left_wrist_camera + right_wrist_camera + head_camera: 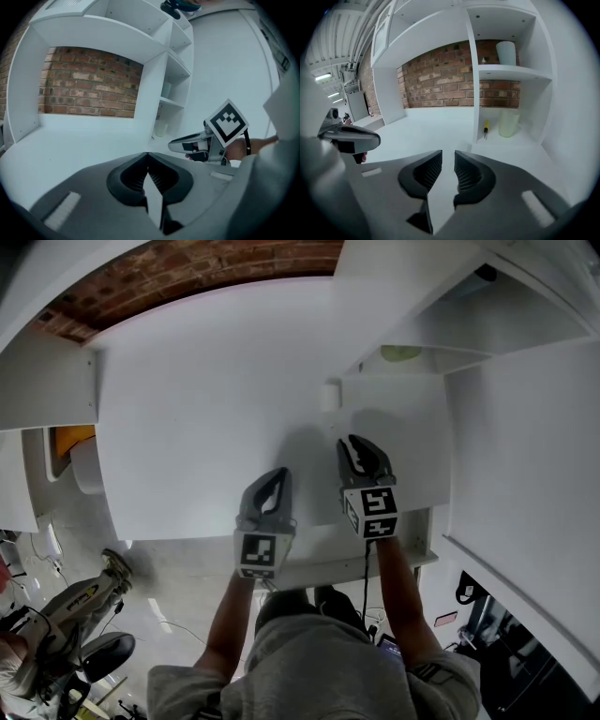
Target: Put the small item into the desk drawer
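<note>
Right claw (448,154): jaws a little apart, nothing between the pads. It is held over the front right of the white counter (206,427) and points toward the lowest compartment (520,143) of the shelf unit.
Left claw (148,155): jaws together at the tips and empty. It hangs just beside the right claw, over the counter's front edge.
Small item: by my reading, the yellow-handled screwdriver (485,127). It lies on the floor of the lowest compartment, close against the upright divider (474,79). A pale translucent cup (508,123) stands near it but apart.
Drawer: no view shows it for certain. It is presumably under the counter's front, below both claws.
Step in hand: the reach for the item, as I judge it. Nothing is gripped, and the screwdriver is well ahead of the right claw.
Next move calls for: carrying the right claw forward into the compartment and lining the jaws across the thin handle. The approach must clear the divider and the cup before closing. The left claw is free to pull the drawer.
</note>
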`<state>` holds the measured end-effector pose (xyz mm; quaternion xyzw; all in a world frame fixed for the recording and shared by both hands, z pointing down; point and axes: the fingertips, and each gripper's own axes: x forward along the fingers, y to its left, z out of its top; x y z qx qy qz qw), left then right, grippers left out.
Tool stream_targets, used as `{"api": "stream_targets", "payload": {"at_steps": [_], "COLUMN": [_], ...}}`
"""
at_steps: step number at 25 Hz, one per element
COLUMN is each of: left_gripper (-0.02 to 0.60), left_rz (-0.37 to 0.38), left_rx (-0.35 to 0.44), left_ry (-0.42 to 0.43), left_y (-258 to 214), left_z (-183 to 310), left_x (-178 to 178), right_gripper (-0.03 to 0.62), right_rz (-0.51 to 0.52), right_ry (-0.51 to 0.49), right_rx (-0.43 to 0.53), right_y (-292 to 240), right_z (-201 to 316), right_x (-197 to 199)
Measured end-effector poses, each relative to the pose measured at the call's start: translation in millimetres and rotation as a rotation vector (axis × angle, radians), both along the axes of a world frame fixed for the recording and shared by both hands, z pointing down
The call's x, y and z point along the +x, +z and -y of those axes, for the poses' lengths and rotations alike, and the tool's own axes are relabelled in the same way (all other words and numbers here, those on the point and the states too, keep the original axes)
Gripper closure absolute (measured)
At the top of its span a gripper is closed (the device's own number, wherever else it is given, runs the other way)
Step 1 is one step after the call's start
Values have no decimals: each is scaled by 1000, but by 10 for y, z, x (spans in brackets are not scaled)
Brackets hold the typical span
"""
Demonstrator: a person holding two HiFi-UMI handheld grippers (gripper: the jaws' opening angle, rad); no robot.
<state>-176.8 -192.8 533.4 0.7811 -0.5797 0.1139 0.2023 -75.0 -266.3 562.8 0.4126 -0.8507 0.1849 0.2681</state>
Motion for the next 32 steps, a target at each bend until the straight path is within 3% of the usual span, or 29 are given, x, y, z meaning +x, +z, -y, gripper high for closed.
{"api": "stream_targets", "payload": {"at_steps": [7,13,24,32], "left_gripper": [569,569,569,569], "left_rz": [-4,-3,3,7], "left_rx": [-46,-58,-61,-75], "left_ry": [-8,-8,-21,-18], "left_y": [107,145,210,185], "left_z": [-7,-17,-36,-52], "left_x": [-33,-66,-126,-101], "right_gripper": [371,327,324,380], "right_rz": [-19,-66,-104,-120], "right_ry": [28,51,55,56], "right_rx": [-35,-66,-93,-98], "right_y": [346,589,803,818], "right_z": [286,500,624,627], "right_x": [-162,-214,-272,-263]}}
